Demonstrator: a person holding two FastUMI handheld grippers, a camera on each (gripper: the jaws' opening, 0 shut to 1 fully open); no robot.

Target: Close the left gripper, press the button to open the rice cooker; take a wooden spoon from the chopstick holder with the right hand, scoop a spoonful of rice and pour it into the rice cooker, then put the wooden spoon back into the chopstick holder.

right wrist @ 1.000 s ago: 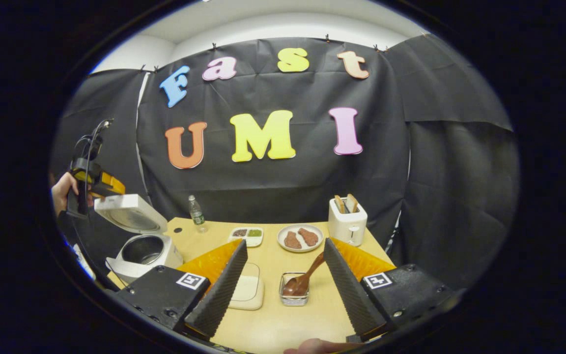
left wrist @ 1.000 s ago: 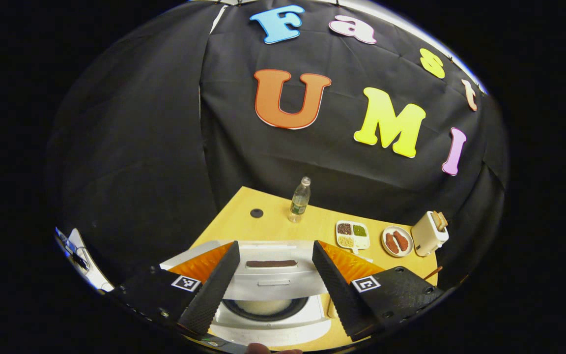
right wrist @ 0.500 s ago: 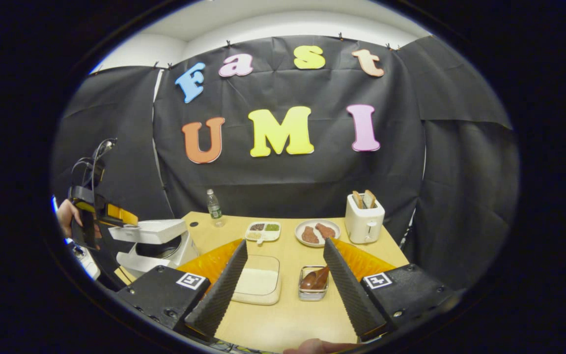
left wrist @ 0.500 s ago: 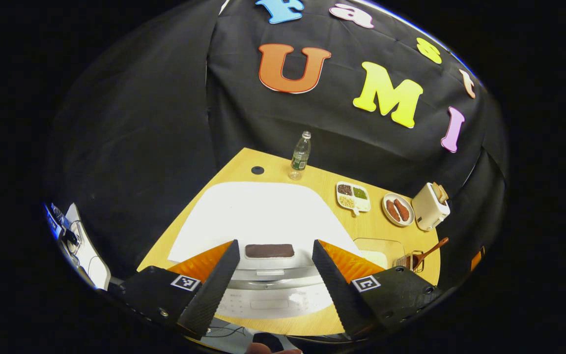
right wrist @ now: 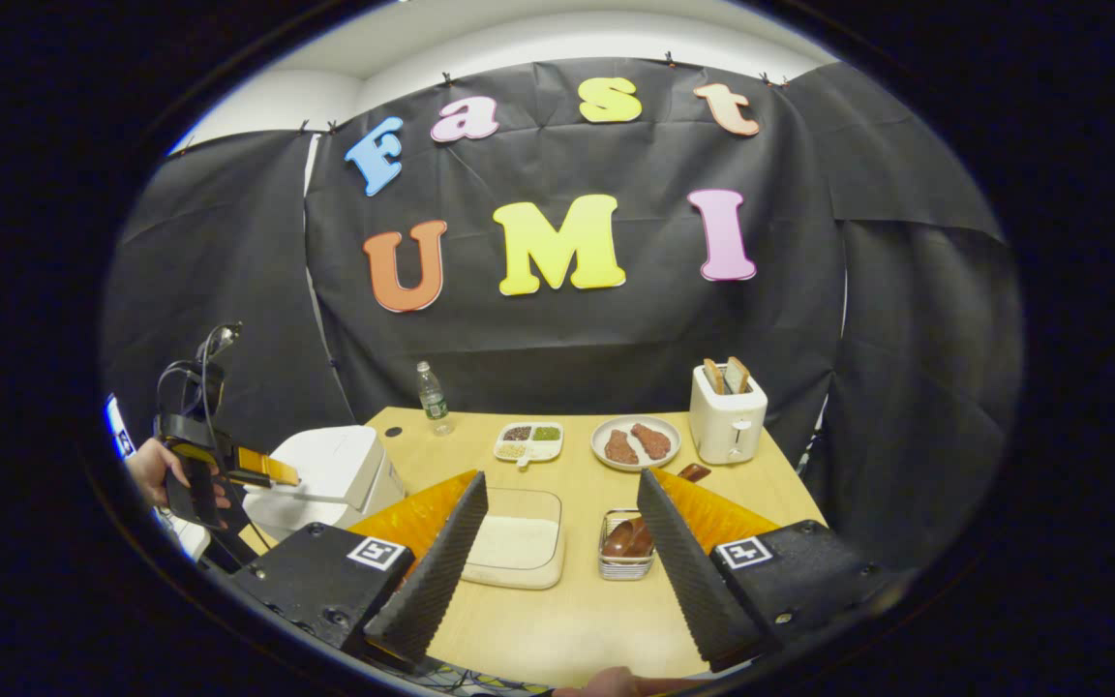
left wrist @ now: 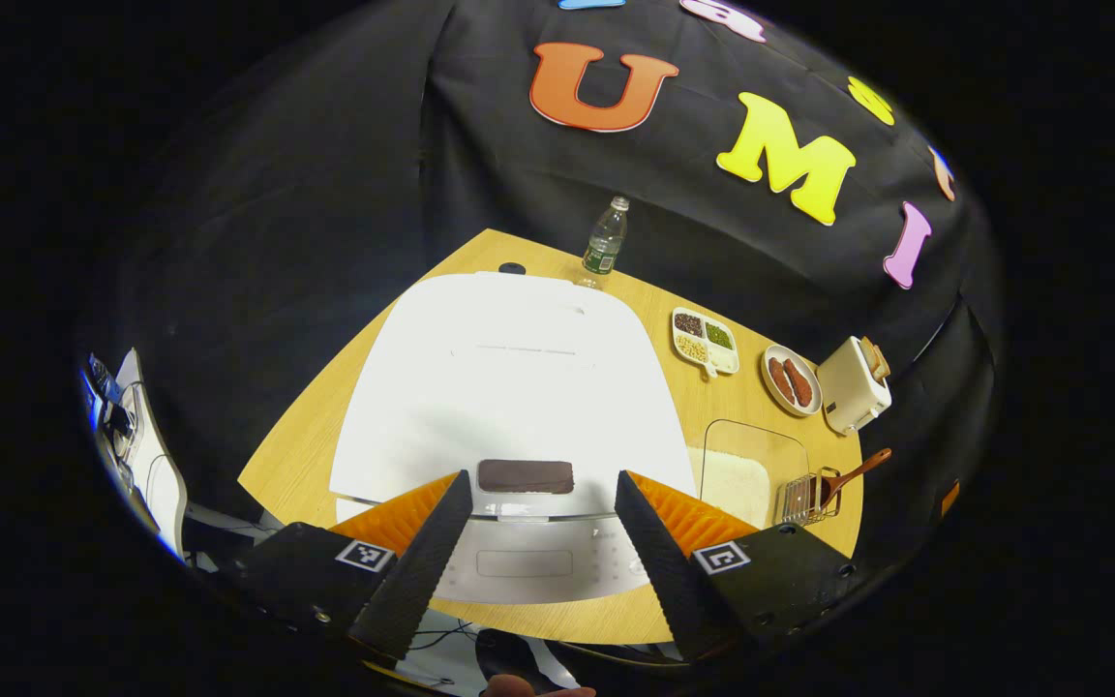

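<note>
Ridged pads: our left gripper (left wrist: 530, 542) stands wide and empty just above the shut white rice cooker (left wrist: 509, 387); our right gripper (right wrist: 562, 557), likewise wide and empty, hovers near the rice tray (right wrist: 517, 547). Wooden spoon (right wrist: 649, 518): bowl down in the wire chopstick holder (right wrist: 623, 561), handle leaning out. We judge it light, stiff and smooth, best pinched mid-handle.

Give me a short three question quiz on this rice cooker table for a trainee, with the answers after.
1. True or false: the rice cooker lid is shut.
2. What stands in the metal chopstick holder?
3. Which sits nearest the toaster: A the water bottle, B the plate of meat, C the rice container?

Key: 1 true. 2 the wooden spoon. 3 B.
</note>
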